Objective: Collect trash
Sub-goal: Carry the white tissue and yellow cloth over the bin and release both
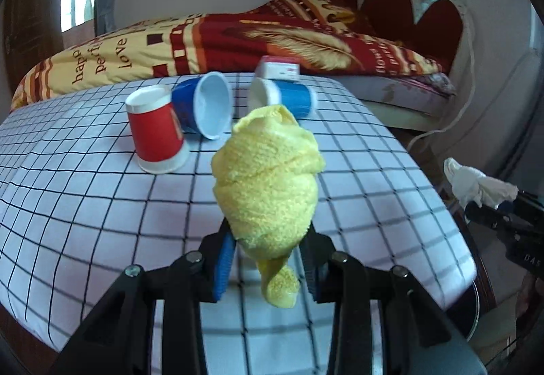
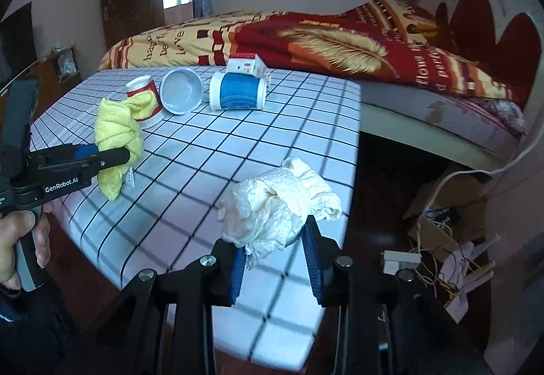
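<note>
My left gripper (image 1: 268,259) has its jaws pinching the yellow cloth (image 1: 267,184), held clear above the worktop (image 1: 85,205). My right gripper (image 2: 275,256) has its jaws pinching the crumpled white paper wad (image 2: 275,205), also lifted off the surface, near the worktop's right edge. At the far end: a red cup (image 1: 158,132) upside down, two blue cups (image 1: 204,104) on their sides, and a small white-and-red box (image 1: 278,69). A bed (image 1: 238,35) lies beyond.
</note>
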`<state>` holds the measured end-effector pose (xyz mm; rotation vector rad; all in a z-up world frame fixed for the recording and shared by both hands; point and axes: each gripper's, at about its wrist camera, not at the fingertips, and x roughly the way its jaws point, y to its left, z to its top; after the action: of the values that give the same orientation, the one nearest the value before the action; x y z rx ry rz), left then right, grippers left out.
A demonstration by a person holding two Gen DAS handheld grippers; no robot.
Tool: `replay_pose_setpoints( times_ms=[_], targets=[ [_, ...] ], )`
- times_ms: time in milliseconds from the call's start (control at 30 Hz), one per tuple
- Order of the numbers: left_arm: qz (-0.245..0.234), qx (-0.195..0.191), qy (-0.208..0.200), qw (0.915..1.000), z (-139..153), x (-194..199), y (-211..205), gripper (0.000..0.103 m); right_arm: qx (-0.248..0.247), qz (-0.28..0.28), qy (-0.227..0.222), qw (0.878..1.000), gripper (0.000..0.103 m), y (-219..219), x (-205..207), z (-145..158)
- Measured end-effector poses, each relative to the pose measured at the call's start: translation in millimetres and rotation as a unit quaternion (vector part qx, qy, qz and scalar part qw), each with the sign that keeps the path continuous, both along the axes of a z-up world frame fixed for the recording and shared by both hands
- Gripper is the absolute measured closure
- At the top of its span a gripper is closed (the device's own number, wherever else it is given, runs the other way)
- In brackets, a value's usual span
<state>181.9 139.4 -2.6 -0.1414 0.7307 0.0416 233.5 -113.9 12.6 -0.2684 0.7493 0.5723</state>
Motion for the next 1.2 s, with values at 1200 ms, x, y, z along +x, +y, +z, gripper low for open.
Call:
replay_pose_setpoints(
  times_ms=[1200],
  targets=[
    [-0.186,0.004,-0.008,0.9825,0.4,-47.1,-190.0,0.066,0.031,-0.164,-0.016,0.986,0.070,-209.4,-114.7,-4.2]
  ],
)
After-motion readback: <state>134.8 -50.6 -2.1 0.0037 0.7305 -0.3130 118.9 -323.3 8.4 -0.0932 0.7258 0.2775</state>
